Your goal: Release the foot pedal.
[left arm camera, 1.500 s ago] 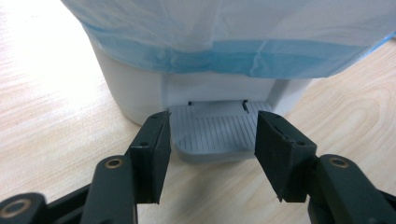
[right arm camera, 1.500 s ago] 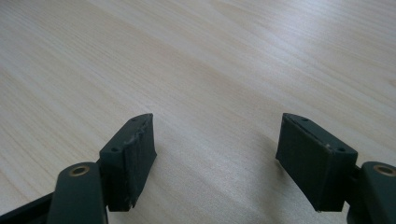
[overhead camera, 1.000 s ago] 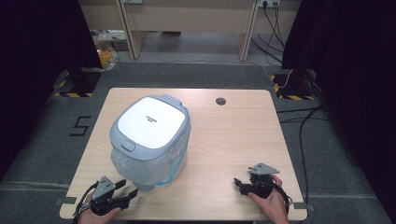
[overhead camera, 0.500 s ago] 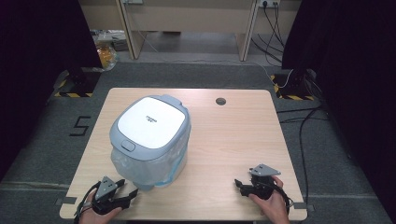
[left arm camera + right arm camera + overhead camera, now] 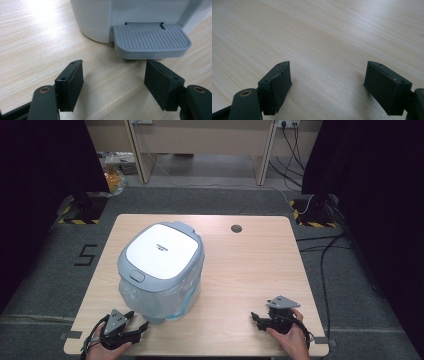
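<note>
A white pedal bin (image 5: pixel 161 265) with a smooth, rounded lid and a clear liner is seen on the pale wood-grain table (image 5: pixel 250 265). The left gripper (image 5: pixel 134 329) is held spread and empty just before the bin's ribbed grey pedal (image 5: pixel 151 40); an approach seems under way, and pressing that pedal is judged the likely next move. The right gripper (image 5: pixel 256 318) is held spread, empty, well apart from the bin.

I see my right tool (image 5: pixel 328 87) with its two black jaws spread wide apart, nothing between them, low over the pale wood-grain worktop (image 5: pixel 324 32).
</note>
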A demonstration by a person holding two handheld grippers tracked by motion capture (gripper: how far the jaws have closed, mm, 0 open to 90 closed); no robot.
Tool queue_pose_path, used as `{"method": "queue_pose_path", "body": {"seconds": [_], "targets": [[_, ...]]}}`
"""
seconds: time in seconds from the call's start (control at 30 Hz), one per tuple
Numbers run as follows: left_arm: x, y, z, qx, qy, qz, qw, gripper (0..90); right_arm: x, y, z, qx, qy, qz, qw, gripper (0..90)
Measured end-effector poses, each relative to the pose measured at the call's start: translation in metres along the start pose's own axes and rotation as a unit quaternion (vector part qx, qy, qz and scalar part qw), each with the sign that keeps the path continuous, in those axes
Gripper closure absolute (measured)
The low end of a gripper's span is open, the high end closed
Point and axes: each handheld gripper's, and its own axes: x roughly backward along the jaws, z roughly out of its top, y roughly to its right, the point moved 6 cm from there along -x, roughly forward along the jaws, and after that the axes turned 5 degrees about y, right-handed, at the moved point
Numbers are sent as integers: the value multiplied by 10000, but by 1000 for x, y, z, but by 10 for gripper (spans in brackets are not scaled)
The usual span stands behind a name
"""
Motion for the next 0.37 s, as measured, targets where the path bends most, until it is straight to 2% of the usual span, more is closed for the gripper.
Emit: {"method": "queue_pose_path", "body": {"seconds": [0.37], "targets": [[0,0,0,-1,-8,0,10000,307,0,0,0,-45,-31,-28,10000,193]]}}
